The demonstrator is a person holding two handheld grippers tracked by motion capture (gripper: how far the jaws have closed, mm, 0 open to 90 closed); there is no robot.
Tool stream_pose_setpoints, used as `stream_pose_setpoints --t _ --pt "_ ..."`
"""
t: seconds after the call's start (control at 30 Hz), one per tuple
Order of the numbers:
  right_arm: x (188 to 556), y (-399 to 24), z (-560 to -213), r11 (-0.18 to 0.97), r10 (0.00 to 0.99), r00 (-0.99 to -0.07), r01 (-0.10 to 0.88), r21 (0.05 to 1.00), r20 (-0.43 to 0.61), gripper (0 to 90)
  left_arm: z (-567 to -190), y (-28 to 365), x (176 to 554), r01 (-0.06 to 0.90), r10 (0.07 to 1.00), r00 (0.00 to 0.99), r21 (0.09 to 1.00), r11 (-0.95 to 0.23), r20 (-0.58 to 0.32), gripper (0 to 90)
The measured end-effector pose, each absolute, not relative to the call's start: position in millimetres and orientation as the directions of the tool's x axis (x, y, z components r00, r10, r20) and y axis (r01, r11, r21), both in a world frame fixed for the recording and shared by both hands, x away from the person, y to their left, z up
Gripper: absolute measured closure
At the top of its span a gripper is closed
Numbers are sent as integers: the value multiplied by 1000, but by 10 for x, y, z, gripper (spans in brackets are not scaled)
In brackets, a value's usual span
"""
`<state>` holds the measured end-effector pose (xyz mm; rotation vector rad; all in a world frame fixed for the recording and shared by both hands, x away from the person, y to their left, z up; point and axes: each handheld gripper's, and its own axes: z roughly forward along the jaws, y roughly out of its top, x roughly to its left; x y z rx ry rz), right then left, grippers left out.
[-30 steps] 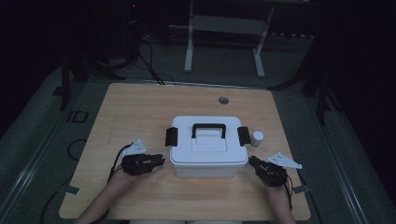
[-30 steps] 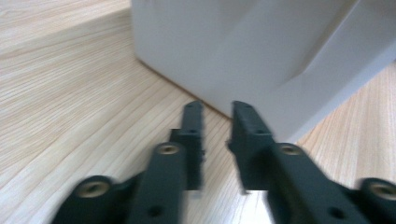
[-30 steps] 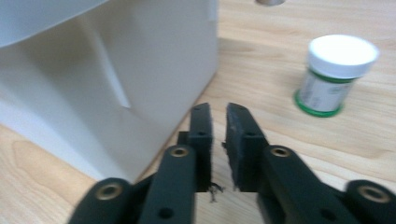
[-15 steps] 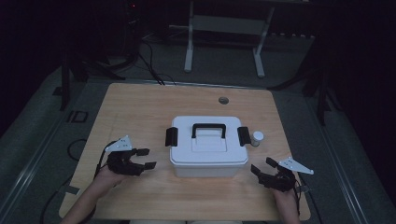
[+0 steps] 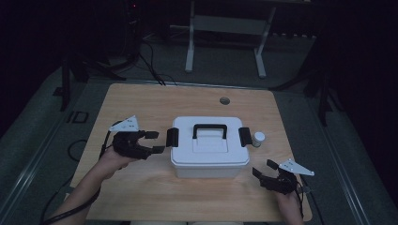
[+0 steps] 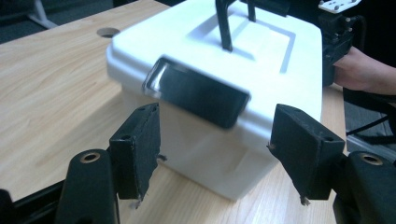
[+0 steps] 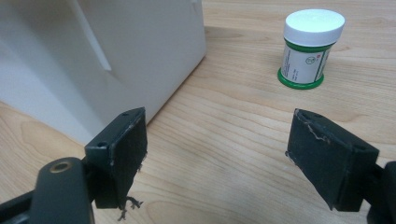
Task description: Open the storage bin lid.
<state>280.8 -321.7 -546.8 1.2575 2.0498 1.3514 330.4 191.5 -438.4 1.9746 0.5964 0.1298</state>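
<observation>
Seen from the high view: white box [image 5: 210, 149] at mid-table, long axis across the table, black latches on both short ends, black handle [image 5: 210, 129] flat on the lid. Left gripper [image 5: 157, 141] level with the lid, just beside the left latch [image 5: 172, 137], jaws spread and empty, pointed straight at that end. Right gripper [image 5: 263, 169] low near the front right corner, apart from the box, jaws wide and empty, angled toward the right latch [image 5: 244, 136]; small jar [image 5: 258, 139] touching or just beside that latch. Wooden table [image 5: 141, 101] otherwise bare around the box. From the left gripper view: latch [image 6: 195, 95] dead ahead between the two black pads, not yet touched, pads [image 6: 140, 147] standing wider than the latch; box wall [image 6: 205, 149] below it; other hand [image 6: 366, 74] beyond the far end. From the right gripper view: box corner [image 7: 116, 51] ahead to the left, jar [image 7: 308, 49] ahead to the right, bare wood between the open pads [image 7: 327, 154]. Judged nearer to its latch: the left gripper, with a short straight push along the long axis left; the right one well short and low.
</observation>
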Motion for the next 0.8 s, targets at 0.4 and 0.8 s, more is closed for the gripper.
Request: stream_pose_setpoints --t 0.4,0.8 --pt "2813 -3209 -5491 163 831 -537 484 860 145 196 -4082 1513 3573 311 424 899 842 -441 -110 332" --pt "2805 -3199 -5491 166 824 -549 476 864 145 196 -4007 1115 3819 298 382 917 829 -474 -111 336"
